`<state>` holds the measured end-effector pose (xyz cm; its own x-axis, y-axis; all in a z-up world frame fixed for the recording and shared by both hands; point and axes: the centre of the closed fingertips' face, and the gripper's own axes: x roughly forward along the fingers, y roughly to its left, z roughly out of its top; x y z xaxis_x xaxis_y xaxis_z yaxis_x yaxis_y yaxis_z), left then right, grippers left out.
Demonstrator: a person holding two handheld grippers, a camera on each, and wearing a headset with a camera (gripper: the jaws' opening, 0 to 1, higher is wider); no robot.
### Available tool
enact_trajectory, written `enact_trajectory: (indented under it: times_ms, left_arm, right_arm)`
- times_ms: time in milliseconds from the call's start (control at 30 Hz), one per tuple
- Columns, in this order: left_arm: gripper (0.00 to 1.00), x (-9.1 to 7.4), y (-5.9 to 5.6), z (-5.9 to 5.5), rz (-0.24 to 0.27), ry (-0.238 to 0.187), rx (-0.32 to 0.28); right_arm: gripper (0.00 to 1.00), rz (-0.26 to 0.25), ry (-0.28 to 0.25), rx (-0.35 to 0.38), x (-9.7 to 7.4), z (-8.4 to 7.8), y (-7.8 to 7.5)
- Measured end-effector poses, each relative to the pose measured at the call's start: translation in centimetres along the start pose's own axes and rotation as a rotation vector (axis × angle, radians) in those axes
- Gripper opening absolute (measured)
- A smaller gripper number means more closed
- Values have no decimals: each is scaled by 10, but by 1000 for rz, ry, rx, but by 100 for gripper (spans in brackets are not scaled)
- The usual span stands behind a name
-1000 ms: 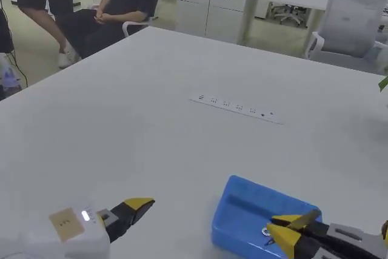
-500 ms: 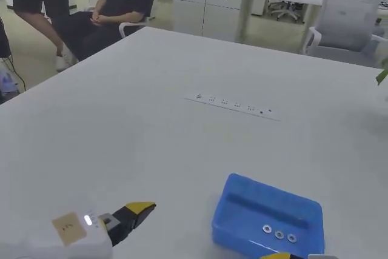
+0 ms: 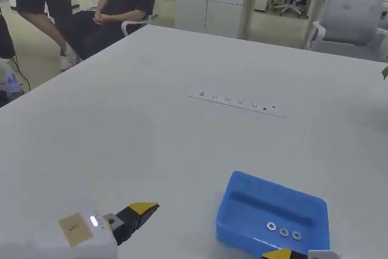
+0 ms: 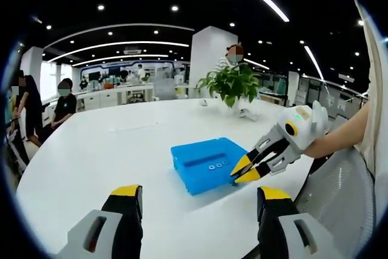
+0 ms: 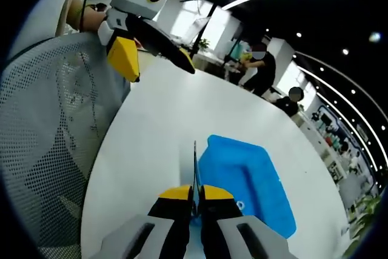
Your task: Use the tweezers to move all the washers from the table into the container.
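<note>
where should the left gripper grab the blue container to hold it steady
Probably the upright side wall of the blue container nearest the open left gripper, jaws straddling the rim from above, coming from that side. It is a shallow open tray with thin raised walls, the washers lie toward the opposite end, and the right gripper holds the tweezers there.

Matt plastic container (image 3: 247,207); metal washers (image 3: 284,231)

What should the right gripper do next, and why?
Probably ease the right gripper back from the container and lay the tweezers on the table: three washers lie inside it, and the tweezers' tips look empty.
</note>
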<state>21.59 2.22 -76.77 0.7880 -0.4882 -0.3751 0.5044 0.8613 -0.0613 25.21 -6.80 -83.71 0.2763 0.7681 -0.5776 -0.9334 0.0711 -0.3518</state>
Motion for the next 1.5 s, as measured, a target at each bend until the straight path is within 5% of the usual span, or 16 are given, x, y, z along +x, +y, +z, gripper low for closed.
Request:
enact_trajectory:
  times_ms: [567, 900, 1167, 1500]
  left_arm:
    - [78, -1, 0, 2, -2, -10, 1]
    - [78, -1, -1, 3, -4, -14, 4]
    - [78, -2, 0, 4, 0, -19, 2]
    - [78, -3, 1, 3, 3, -21, -1]
  right_arm:
    - [1, 15, -52, 200, -15, 5, 21]
    - [1, 72, -51, 189, -18, 10, 40]
    - [3, 76, -105, 238, -24, 16, 39]
    - [3, 71, -91, 264, -19, 12, 37]
